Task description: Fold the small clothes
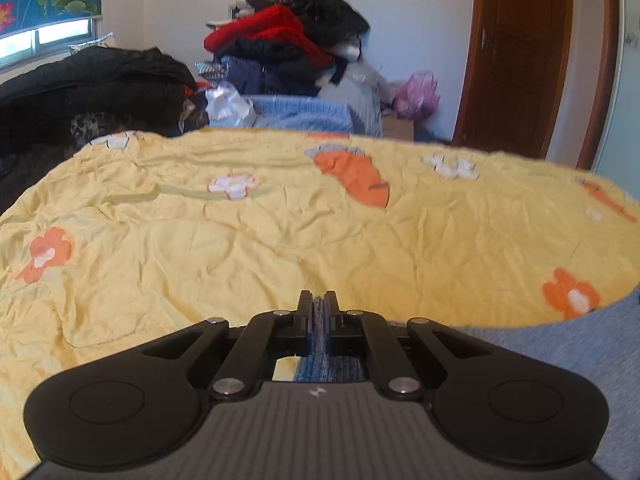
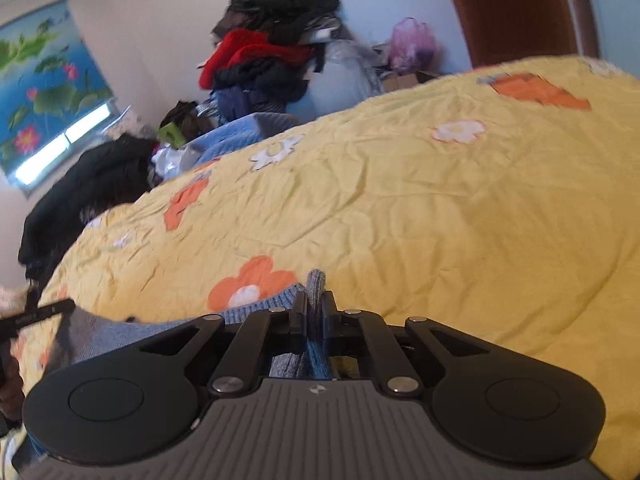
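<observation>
A blue-grey knitted garment (image 1: 560,344) lies on the yellow flowered bedspread (image 1: 260,248) and spreads out to the lower right in the left wrist view. My left gripper (image 1: 319,300) is shut on an edge of it, with blue knit showing between the fingers. In the right wrist view the same garment (image 2: 120,334) stretches to the left. My right gripper (image 2: 315,300) is shut on another part of it, and a fold of knit sticks up between the fingers. Both grippers sit low over the bed.
A tall pile of dark and red clothes (image 1: 296,36) stands at the far side by the wall. Black garments (image 1: 92,92) lie at the far left. A brown wooden door (image 1: 520,52) is at the right. A pink bag (image 1: 416,94) sits near it.
</observation>
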Demonstrator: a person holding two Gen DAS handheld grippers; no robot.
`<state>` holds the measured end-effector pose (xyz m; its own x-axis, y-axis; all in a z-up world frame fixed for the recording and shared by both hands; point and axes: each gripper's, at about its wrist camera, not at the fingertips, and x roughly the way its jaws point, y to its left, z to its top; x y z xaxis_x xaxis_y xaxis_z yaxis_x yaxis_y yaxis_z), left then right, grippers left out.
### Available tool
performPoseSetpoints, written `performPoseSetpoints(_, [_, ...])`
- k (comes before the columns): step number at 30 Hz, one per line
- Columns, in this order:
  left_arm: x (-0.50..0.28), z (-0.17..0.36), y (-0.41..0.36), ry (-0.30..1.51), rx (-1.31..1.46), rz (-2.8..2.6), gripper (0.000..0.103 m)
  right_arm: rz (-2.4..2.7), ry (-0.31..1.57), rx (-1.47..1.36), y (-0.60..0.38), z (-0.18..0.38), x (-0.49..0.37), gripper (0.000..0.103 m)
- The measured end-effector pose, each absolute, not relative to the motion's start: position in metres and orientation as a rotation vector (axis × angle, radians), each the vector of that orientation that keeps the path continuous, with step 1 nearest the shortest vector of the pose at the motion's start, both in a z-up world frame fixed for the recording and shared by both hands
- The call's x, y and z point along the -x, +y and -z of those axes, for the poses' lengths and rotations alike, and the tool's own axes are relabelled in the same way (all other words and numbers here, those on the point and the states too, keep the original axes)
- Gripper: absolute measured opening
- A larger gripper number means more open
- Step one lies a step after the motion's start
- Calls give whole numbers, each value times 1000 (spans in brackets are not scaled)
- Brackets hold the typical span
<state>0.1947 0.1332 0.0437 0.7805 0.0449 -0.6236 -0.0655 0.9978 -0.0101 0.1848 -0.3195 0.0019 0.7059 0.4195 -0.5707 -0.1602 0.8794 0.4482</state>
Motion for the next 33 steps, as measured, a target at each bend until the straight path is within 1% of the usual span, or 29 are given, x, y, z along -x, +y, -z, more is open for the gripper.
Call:
performPoseSetpoints(2, [-206, -25, 126, 716, -30, -98, 5, -313, 768, -377, -318, 15, -187, 14])
performPoseSetpoints(4, [-208, -12, 124, 736, -58, -118, 5, -308, 761, -373, -315, 20, -184, 16])
performPoseSetpoints(7, [-191, -23, 124, 696, -51, -130, 7, -291, 766, -385, -314, 10, -179, 35])
performPoseSetpoints(8, [-183, -30, 123, 679, -64, -146, 8, -276, 746, -348, -312, 2, -173, 39])
performPoseSetpoints(10, [-160, -49, 120, 620, -62, -217, 11, -255, 672, -257, -308, -20, -156, 39])
performPoseSetpoints(12, [-133, -63, 117, 560, 34, -188, 27, -281, 595, -206, -301, -41, -133, 40])
performPoseSetpoints(13, [-123, -65, 111, 536, 73, -140, 51, -306, 567, -213, -296, -49, -124, 42])
performPoseSetpoints(14, [-117, -64, 104, 524, 88, -117, 79, -331, 554, -233, -290, -52, -116, 50])
performPoseSetpoints(15, [-115, -60, 93, 519, 80, -111, 86, -356, 556, -253, -282, -51, -111, 56])
performPoseSetpoints(17, [-118, -48, 74, 536, 24, -101, 86, -387, 592, -262, -263, -40, -108, 57])
performPoseSetpoints(20, [-126, -24, 65, 602, -25, -115, 86, -329, 676, -191, -246, -10, -110, 57])
performPoseSetpoints(21, [-129, -15, 67, 624, -46, -122, 86, -293, 696, -171, -246, 1, -110, 54])
performPoseSetpoints(23, [-138, -6, 77, 703, -13, -105, 87, -287, 642, -134, -255, 13, -104, 54])
performPoseSetpoints(25, [-141, -5, 89, 705, 53, -115, 89, -287, 640, -233, -271, 13, -102, 53])
performPoseSetpoints(26, [-145, -3, 89, 719, 50, -118, 93, -287, 638, -258, -275, 14, -102, 52])
performPoseSetpoints(29, [-148, -2, 85, 728, 30, -129, 95, -277, 646, -246, -271, 13, -104, 52])
performPoseSetpoints(33, [-147, -2, 86, 726, 40, -131, 95, -231, 609, -227, -258, -8, -82, 60])
